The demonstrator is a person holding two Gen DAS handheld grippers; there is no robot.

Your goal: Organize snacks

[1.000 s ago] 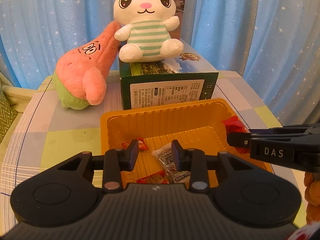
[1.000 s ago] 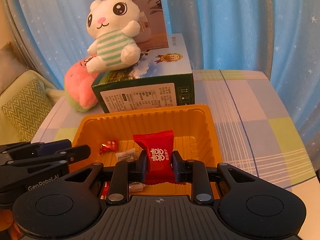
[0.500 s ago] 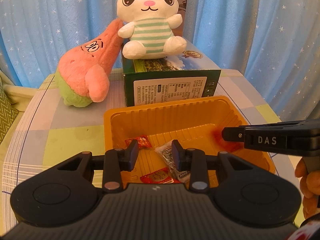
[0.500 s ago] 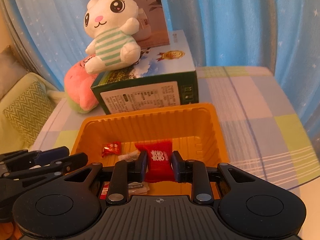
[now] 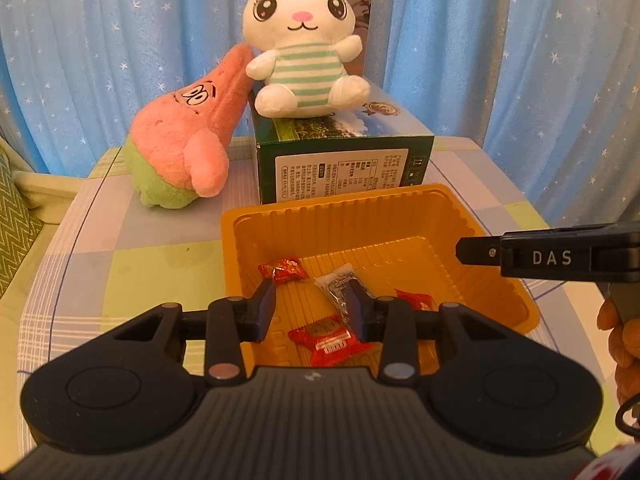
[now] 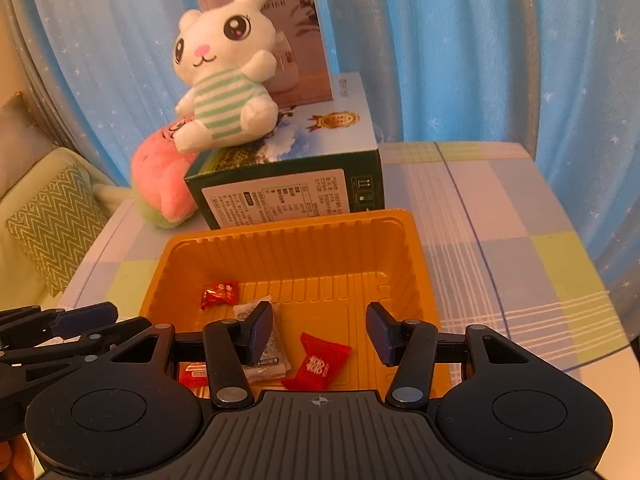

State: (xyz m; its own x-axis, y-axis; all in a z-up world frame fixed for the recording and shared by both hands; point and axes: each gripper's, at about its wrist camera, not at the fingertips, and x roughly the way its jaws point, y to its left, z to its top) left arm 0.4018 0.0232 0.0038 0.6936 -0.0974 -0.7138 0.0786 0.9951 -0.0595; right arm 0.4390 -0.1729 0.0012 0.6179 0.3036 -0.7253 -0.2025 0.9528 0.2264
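Now the jaws of the right gripper [image 6: 320, 330] stand spread and have just been opening, with nothing pressed between them; the red foil-wrapped candy with white characters [image 6: 316, 366] lies loose on the floor of the orange ribbed plastic tray [image 6: 416, 264], just below the gap, at about 6 o'clock from it. The jaws of the left gripper [image 5: 312, 312] are also apart, though narrower, and hold nothing; its right fingertip [image 5: 356, 312] covers part of a clear-and-black sachet [image 5: 336, 286].

The red candy is probably very light, and its wrapper thin, crinkly and a little slippery. I judge it best to pinch across the plump middle, not the flat crimped ends, which would fold. In the right wrist view its long axis runs from about 1 o'clock to 7 o'clock, printed face up. Around it in the tray lie a small red twisted candy [image 5: 284, 270] at 11 o'clock and a flat red packet [image 5: 326, 338] nearer the left gripper. The tray stands on the checked desk [image 6: 520, 220], in front of a green carton [image 6: 288, 188].
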